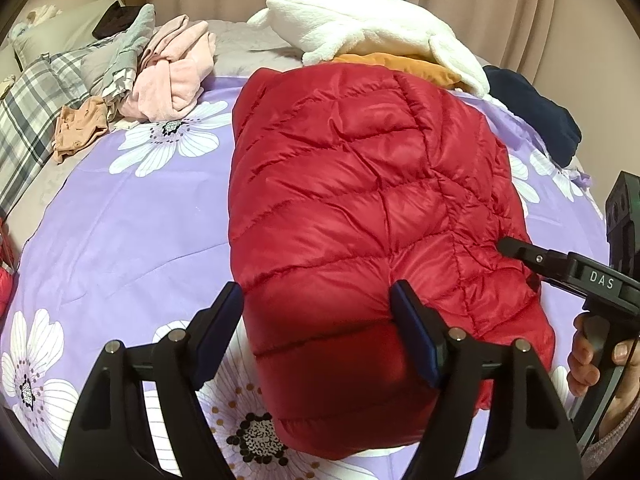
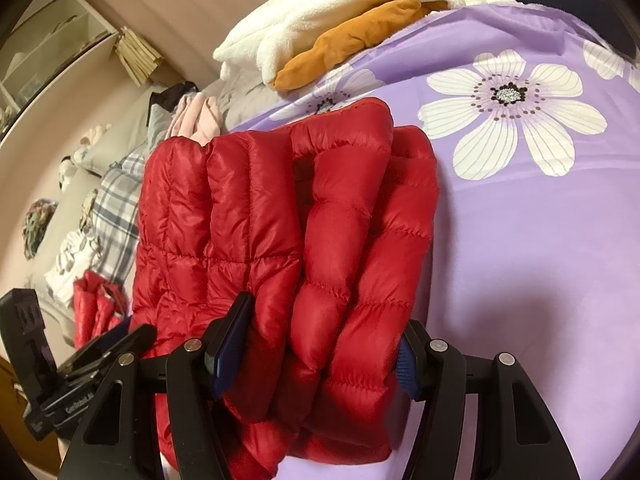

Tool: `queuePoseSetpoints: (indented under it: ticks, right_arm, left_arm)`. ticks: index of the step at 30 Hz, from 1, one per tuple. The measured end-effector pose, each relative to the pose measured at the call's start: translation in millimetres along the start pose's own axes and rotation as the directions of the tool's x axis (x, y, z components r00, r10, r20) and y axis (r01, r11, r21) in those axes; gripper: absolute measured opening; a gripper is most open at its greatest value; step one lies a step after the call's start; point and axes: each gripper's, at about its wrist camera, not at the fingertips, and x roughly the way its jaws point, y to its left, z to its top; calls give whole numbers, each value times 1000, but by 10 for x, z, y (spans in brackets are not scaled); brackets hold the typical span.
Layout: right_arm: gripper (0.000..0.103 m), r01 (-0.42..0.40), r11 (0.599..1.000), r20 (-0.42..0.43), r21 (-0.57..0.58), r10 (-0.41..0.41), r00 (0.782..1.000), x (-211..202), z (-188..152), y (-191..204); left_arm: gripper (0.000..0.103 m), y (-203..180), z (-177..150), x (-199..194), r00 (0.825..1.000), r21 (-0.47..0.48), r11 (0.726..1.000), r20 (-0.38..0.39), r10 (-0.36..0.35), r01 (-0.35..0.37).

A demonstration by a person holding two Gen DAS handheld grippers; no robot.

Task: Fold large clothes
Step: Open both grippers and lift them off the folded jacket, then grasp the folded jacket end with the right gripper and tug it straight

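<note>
A red quilted down jacket (image 1: 360,200) lies folded into a thick block on the purple flowered bedspread (image 1: 120,220). My left gripper (image 1: 318,308) is open, its fingers straddling the jacket's near end. My right gripper (image 2: 324,340) has its jaws wide around the jacket's (image 2: 280,220) thick folded edge, pads against the fabric on both sides. The right gripper also shows in the left wrist view (image 1: 520,250) at the jacket's right side. The left gripper shows in the right wrist view (image 2: 104,348) at lower left.
A white fleece (image 1: 372,28) over an orange garment (image 1: 400,64) and a dark navy item (image 1: 536,116) lie at the far edge. Pink clothes (image 1: 176,72), a plaid pillow (image 1: 36,112) and a tan item (image 1: 80,128) lie far left. Another red piece (image 2: 96,300) lies beside the bed.
</note>
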Motion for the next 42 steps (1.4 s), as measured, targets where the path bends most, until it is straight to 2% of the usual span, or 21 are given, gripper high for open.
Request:
queuePoseSetpoints:
  ticks: [14, 17, 20, 22, 27, 33, 36, 42]
  right_arm:
    - [62, 65, 996, 30, -55, -64, 998, -119, -46, 133]
    - [62, 112, 990, 69, -89, -106, 992, -213, -50, 186]
    - [62, 171, 978, 143, -120, -154, 978, -342, -37, 241]
    - [62, 175, 975, 183, -140, -148, 972, -419, -18, 281]
    - [61, 133, 973, 215, -187, -92, 972, -449, -11, 400]
    - [48, 91, 962, 193, -258, -41, 980, -314, 23, 619]
    - [47, 83, 960, 178, -268, -35, 983, -194, 68, 666]
    - [47, 120, 968, 89, -219, -103, 991, 181, 147, 574]
  left_arm:
    - [66, -63, -55, -48, 1000, 9, 1000, -5, -5, 5]
    - [64, -78, -60, -62, 1000, 14, 1000, -2, -6, 6]
    - [61, -94, -67, -70, 1000, 17, 1000, -5, -13, 13]
    - [60, -106, -70, -71, 1000, 20, 1000, -7, -15, 15]
    - [59, -137, -85, -77, 1000, 26, 999, -12, -20, 21]
    - [59, -173, -118, -86, 1000, 41, 999, -19, -23, 24]
    - [59, -190, -132, -69, 999, 46, 999, -24, -23, 24]
    - [59, -208, -126, -12, 999, 52, 998, -32, -31, 33]
